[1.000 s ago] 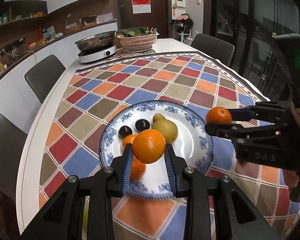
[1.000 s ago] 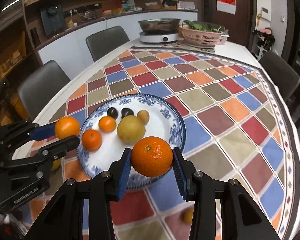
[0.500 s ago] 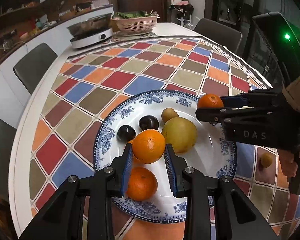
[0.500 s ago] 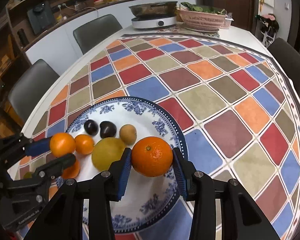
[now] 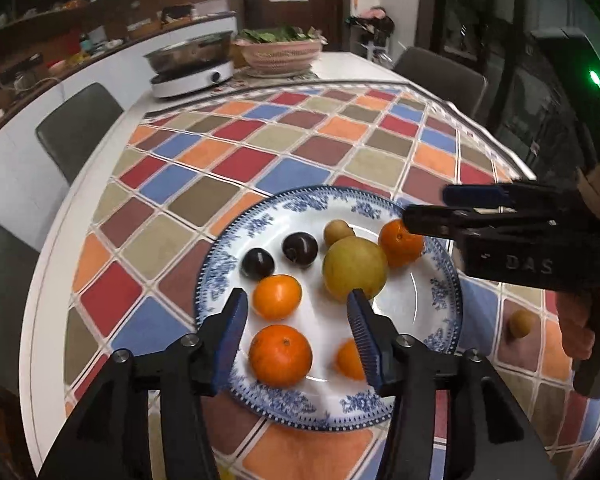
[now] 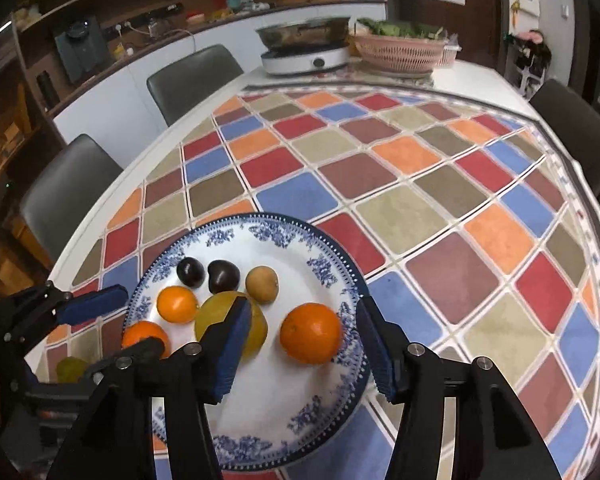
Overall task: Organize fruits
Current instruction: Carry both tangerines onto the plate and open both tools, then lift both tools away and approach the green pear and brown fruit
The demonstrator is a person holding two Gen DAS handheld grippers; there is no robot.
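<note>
Both oranges are released onto the plate (image 6: 332, 276) since a second ago.
Left gripper (image 5: 298, 314) and right gripper (image 6: 300, 330) are spread wide, empty; one orange (image 5: 281, 355) lies between the left fingers, the other orange (image 6: 311, 333) between the right.

The left gripper (image 5: 296, 330) was held low with its blue-padded jaws spread wide and nothing between them. The right gripper (image 6: 300, 344) was likewise held with jaws parted and empty, reaching in from the right in the left wrist view.

The letters "DAS" stand on the black body of the right gripper (image 5: 460, 208), seen from the left wrist. No other lettering is legible.
</note>
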